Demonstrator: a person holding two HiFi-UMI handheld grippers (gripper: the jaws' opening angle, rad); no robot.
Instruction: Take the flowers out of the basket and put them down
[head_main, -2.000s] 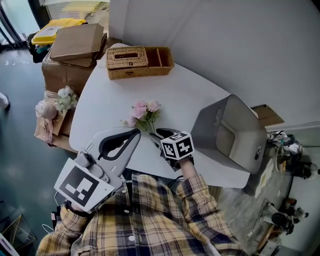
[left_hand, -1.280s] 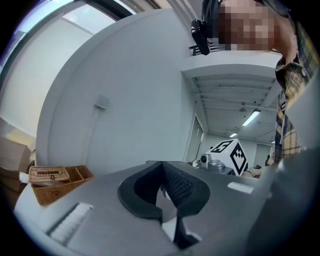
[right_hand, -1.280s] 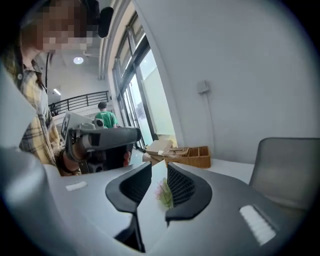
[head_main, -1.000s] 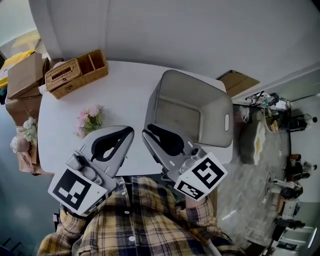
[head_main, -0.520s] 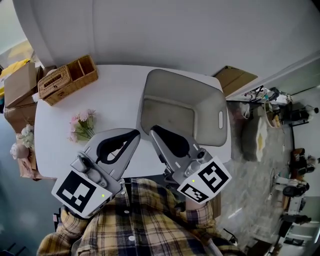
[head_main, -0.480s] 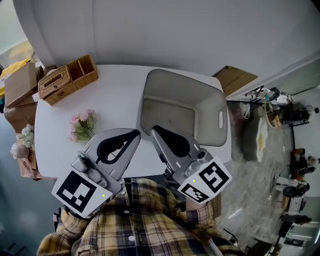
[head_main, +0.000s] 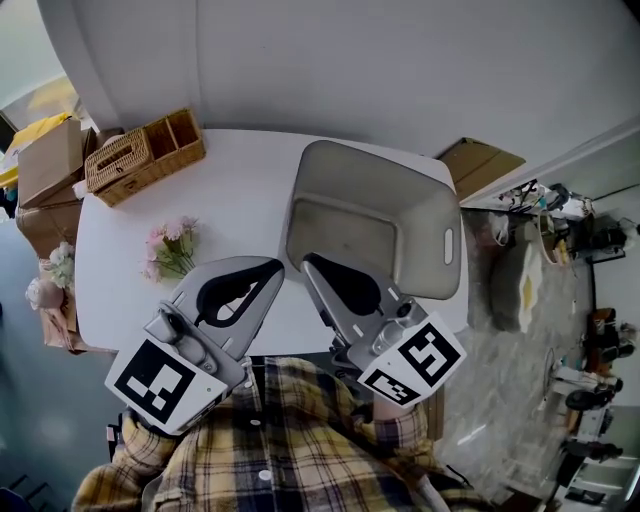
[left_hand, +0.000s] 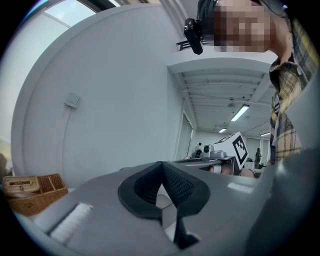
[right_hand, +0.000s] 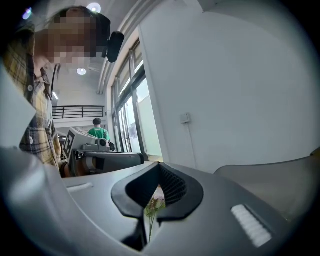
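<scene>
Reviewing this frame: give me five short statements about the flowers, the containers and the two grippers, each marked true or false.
1. The flowers lie on the white table, outside the grey tub. True.
2. The grey tub holds another bunch of flowers. False: its inside shows bare.
3. The right gripper grips the flowers. False: its jaws, just closed, are shut on nothing, and the flowers lie apart from it on the table.
4. A wicker basket stands at the table's far left corner. True.
5. The left gripper has its jaws wide apart. False: they are together.
</scene>
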